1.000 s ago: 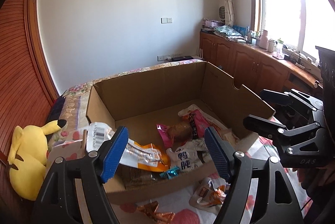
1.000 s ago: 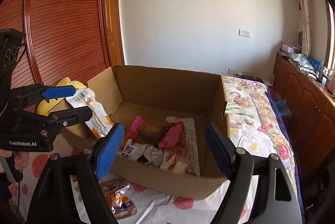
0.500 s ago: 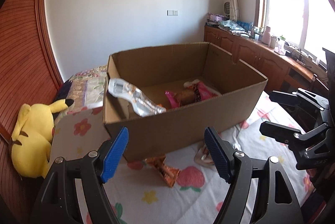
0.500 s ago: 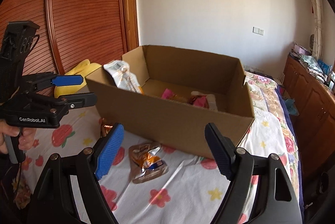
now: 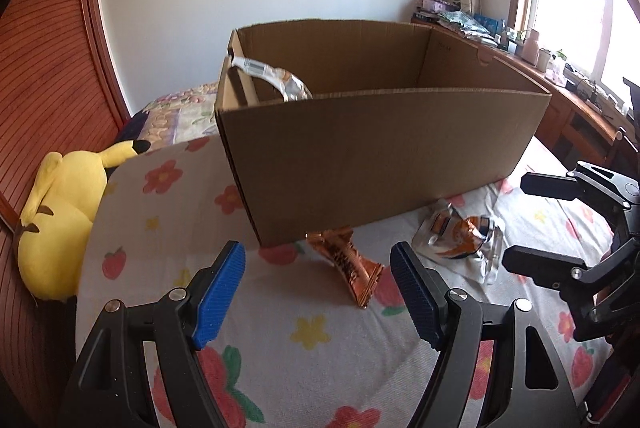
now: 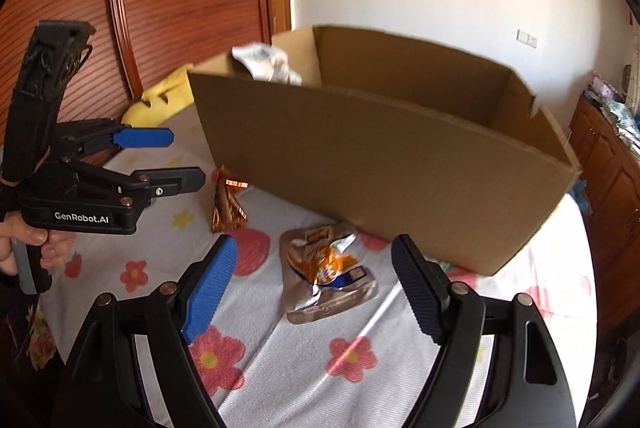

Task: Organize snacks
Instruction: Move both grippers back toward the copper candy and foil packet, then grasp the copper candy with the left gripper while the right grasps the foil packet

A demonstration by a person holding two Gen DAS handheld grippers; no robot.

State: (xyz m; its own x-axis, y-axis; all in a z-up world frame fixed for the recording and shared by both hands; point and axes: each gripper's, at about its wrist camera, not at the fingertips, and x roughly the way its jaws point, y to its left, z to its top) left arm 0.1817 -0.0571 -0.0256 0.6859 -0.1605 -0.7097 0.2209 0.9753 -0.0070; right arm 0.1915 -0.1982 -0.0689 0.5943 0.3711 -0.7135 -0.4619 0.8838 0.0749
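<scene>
- The bed [image 5: 304, 340], covered by a white sheet printed with red flowers and strawberries, filled the lower part of both views and carried everything else.
- A large open cardboard box [image 5: 380, 156] stood on the sheet, its long plain side facing both cameras; from this low angle its floor was hidden.
- A yellow plush toy [image 5: 60, 212] lay at the edge of the bed against the wooden wall panelling, well apart from the box's left end in the left wrist view.
- The left gripper [image 5: 318, 292] hung above the sheet with its blue pads spread wide and nothing between them; in the right wrist view a hand [image 6: 24, 244] gripped its handle.
- The right gripper [image 6: 314, 286] was likewise released, its pads wide apart and holding nothing.
- A crumpled silver and white packet [image 5: 276, 78] stuck up over the rim at the box's left end, leaning inside the corner.
- An orange and silver snack bag [image 6: 330, 268] lay flat on the sheet just in front of the box's near wall, framed between the right gripper's fingers but not touched by them.
- A copper-coloured wrapper [image 5: 346, 264] lay on the sheet with one end at the box's bottom edge, just left of the orange bag and ahead of the left gripper's open fingers.
</scene>
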